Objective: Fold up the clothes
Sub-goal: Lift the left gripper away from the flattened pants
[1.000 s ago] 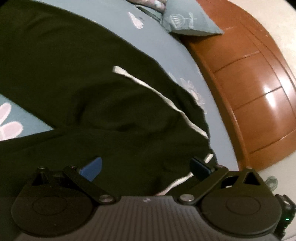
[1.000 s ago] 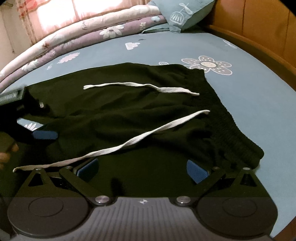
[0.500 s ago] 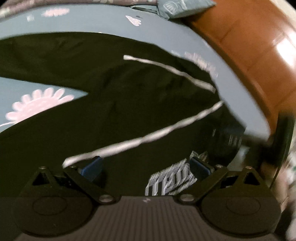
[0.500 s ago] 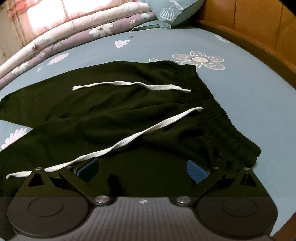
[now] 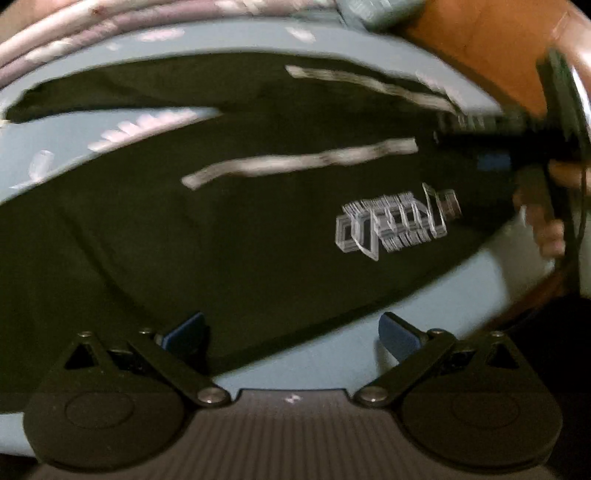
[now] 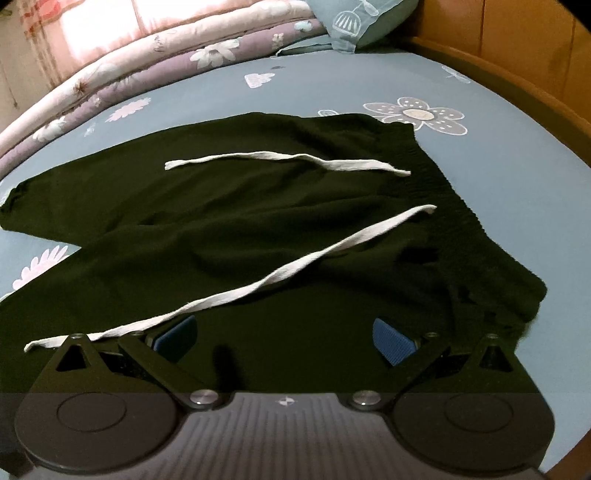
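Two grippers, both with fingers spread wide and nothing between them. The right gripper (image 6: 284, 338) hangs low over the near part of the black trousers (image 6: 229, 221), its blue pads (image 6: 391, 341) above dark cloth on both sides. The trousers lie flat on the blue flowered bedsheet (image 6: 498, 192), waistband (image 6: 461, 229) ahead and to the right of the fingers, legs running off to the left. One white drawstring (image 6: 295, 269) crosses from just beside the left finger up toward the waistband; a second drawstring (image 6: 288, 160) lies farther ahead, roughly level.

The left gripper (image 5: 291, 332) sits at the near edge of the trousers (image 5: 221, 229): its left pad (image 5: 184, 332) over black cloth, its right pad over bare sheet (image 5: 332, 354). Ahead and right of the fingers a white printed logo (image 5: 399, 225) shows on the cloth. This view is blurred.

Beyond the trousers: folded quilts (image 6: 147, 62), a pillow (image 6: 362, 18) and a wooden bed frame (image 6: 517, 85) to the right.
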Demonstrator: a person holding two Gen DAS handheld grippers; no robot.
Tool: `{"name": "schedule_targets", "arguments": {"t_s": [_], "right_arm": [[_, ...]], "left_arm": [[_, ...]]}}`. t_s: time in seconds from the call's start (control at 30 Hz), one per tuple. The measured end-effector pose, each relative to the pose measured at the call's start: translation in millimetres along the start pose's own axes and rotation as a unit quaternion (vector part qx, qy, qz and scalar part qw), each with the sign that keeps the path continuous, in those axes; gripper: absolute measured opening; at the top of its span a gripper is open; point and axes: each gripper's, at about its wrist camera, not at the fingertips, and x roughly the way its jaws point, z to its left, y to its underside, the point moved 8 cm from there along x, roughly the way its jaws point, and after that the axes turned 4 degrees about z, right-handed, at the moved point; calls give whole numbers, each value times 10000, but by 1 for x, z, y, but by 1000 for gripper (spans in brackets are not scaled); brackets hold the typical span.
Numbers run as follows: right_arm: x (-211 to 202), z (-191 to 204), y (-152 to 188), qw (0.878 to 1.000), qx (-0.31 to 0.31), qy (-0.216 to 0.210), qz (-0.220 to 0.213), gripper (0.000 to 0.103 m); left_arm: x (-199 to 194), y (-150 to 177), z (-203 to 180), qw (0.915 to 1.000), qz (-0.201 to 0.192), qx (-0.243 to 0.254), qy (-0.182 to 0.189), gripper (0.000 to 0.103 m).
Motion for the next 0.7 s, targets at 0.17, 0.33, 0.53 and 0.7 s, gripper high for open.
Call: {"name": "schedule_targets", "arguments": {"t_s": [0.17,0.33,0.53,0.7], "right_arm": [[3,15,-3,10000,-50,-65,20,103],[7,38,-6,9996,-226,-153,61,103],[9,63,-7,9987,-474,-192,62,103],[12,73,-9,9983,-559,-161,89,103]], "left_arm": [[-14,-15,64,9935,-271,-1041,-368,100],[-4,6,96,9861,73,-1601,-447,101],[-34,0,142,9798,-170,-1922,-522,101],[-34,12,208,9602,112,-2546,-1141,101]]}}
